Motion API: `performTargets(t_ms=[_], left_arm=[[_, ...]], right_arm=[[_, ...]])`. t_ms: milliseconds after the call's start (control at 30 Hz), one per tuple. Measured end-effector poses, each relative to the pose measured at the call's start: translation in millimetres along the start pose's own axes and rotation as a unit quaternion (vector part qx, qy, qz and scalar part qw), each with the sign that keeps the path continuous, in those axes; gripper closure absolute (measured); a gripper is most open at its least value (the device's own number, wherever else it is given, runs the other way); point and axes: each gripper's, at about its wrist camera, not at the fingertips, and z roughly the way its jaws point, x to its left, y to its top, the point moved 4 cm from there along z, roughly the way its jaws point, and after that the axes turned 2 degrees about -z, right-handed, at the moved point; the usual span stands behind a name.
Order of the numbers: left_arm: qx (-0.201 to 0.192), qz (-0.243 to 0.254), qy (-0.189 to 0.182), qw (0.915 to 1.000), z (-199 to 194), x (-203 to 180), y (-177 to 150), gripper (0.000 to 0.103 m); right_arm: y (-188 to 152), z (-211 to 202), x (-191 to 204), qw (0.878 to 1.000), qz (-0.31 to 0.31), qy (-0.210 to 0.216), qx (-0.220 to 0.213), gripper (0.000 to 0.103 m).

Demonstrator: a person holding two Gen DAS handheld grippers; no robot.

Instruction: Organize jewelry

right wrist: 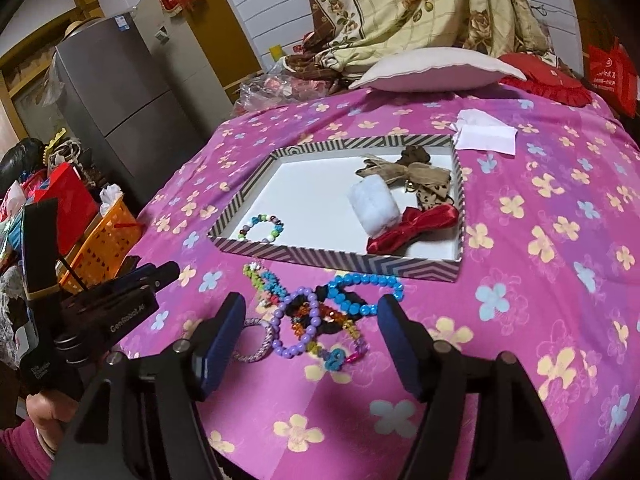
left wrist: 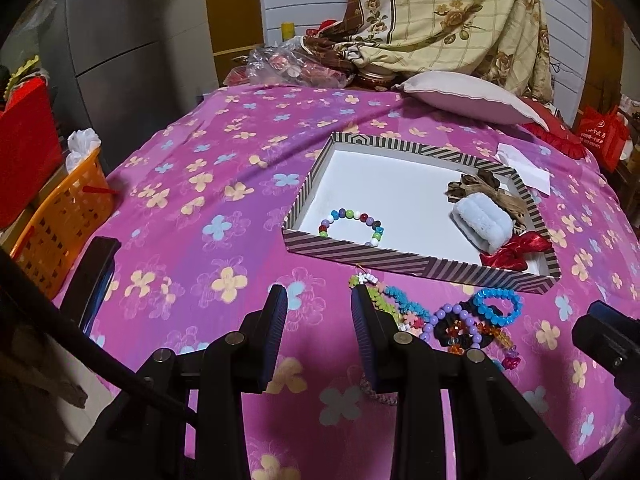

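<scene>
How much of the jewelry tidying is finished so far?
Partly done. The striped box already holds a multicolored bead bracelet, a white fluffy band, a red bow and brown bows. Nothing is in hand: the left claw and right claw are both open and empty. Still left on the bedspread is the tangled pile, including a blue bracelet and a purple one.

A bed covered by a pink-purple sheet printed with yellow and blue flowers [right wrist: 520,264] carries everything. Directly on it lie a shallow striped cardboard box lid with a white inside [right wrist: 336,261], a heap of bead bracelets in blue, purple and mixed colours [right wrist: 320,312] just in front of the lid, a folded white paper tissue [right wrist: 486,136] behind it, and 1 pale pink pillow [right wrist: 436,70] at the far end.
</scene>
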Motion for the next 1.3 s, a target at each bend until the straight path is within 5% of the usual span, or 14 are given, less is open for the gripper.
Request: performTargets(t_ms=[767, 1300], left_arm=[[-0.005, -0.008, 0.003, 1.0, -16.2, 6.3, -16.1, 0.074], [0.031, -0.045, -0.009, 0.9985, -2.7, 26.1, -23.3, 0.074]], right_arm=[[-4.4, -18.6, 12.3, 0.999, -0.027, -0.023, -0.013, 0.028], [-18.3, -15.0, -19.4, 0.998, -0.013, -0.061, 0.015, 0.027]])
